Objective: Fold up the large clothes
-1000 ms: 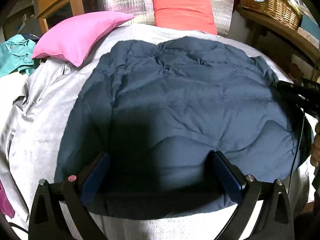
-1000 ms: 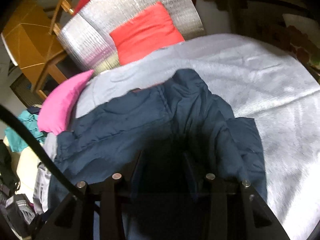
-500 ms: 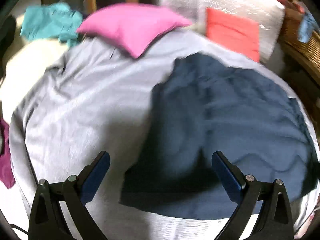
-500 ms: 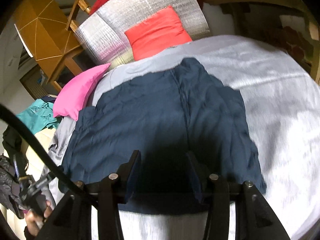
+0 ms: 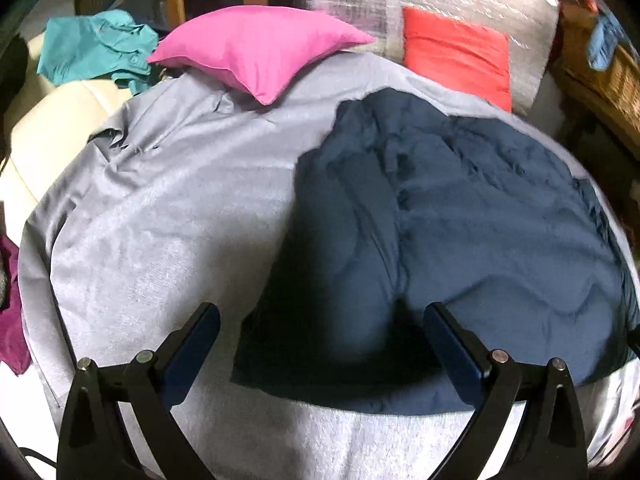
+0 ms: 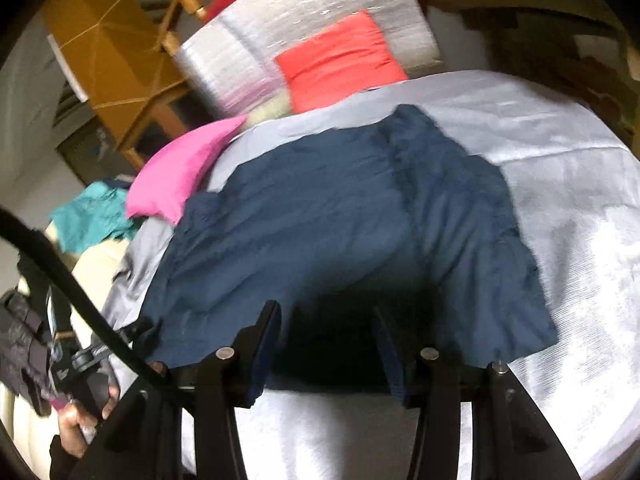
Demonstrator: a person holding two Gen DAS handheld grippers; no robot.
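Observation:
A navy quilted jacket (image 5: pixel 460 240) lies flat on the grey bed sheet (image 5: pixel 160 220), folded into a rough rectangle. My left gripper (image 5: pixel 322 312) hangs open and wide over the jacket's near left corner, with nothing between its blue pads. In the right wrist view the jacket (image 6: pixel 340 220) spreads across the middle of the sheet (image 6: pixel 580 200). My right gripper (image 6: pixel 325 312) is open above the jacket's near edge, its pads apart and pressing on nothing. At the lower left a hand (image 6: pixel 80 412) holds the left gripper's body.
A pink pillow (image 5: pixel 256 48) and a red cushion (image 5: pixel 456 52) lie at the bed's head against a silver padded board. Teal clothing (image 5: pixel 92 48) sits on a cream seat at the left. A wicker basket (image 5: pixel 600 68) stands on a shelf at the right. Bare sheet lies left of the jacket.
My right gripper has let go of the raised jacket fold, widened and drawn back; the jacket now lies flat. My left gripper has swung to the left, off the jacket's middle.

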